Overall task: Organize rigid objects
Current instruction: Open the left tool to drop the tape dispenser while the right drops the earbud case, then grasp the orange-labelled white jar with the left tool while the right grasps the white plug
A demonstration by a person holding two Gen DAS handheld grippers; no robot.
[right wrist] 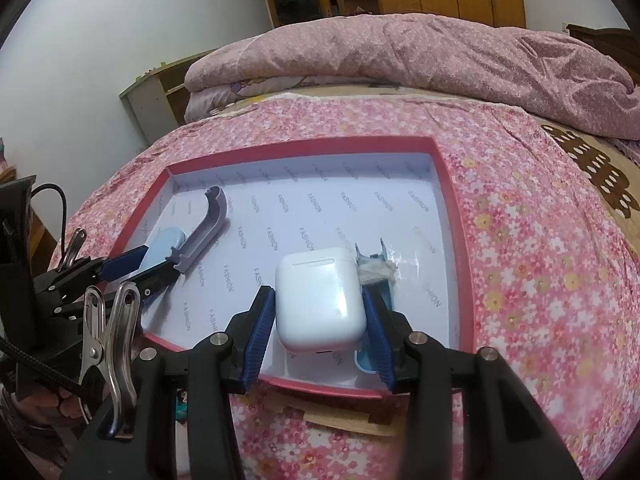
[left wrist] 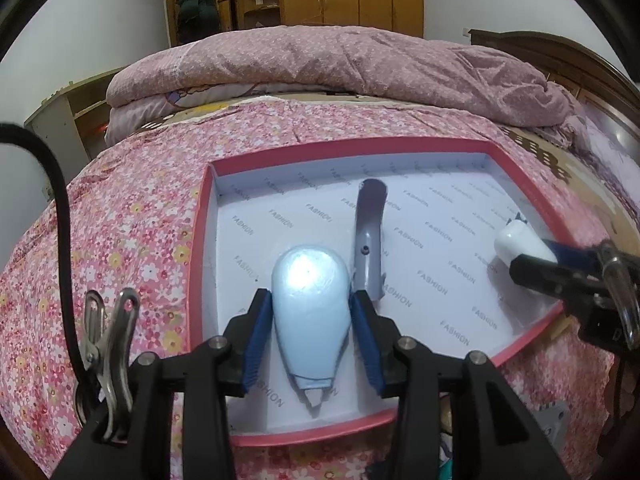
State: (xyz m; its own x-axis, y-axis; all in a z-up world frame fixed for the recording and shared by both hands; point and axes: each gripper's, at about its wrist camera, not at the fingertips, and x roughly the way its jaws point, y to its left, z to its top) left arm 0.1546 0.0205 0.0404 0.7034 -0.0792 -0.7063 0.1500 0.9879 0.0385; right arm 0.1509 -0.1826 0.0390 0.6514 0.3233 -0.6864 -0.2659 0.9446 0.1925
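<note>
— Is any lettering showing up that you can read?
— Only "FASHION", repeating in grey diagonal rows across the white lining of the red-rimmed box lid [left wrist: 404,151] [right wrist: 298,145].
— Nothing showing on the objects inside?
— Nothing readable is appearing on them.

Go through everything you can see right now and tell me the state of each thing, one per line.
Left gripper: shut on the light blue correction tape.
Light blue correction tape: flat in the red box, held.
Right gripper: shut on the white earbud case.
White earbud case: lid closed, in the box.
Grey curved piece: lying loose in the box.
Red box: open, on the floral bedspread.
</note>
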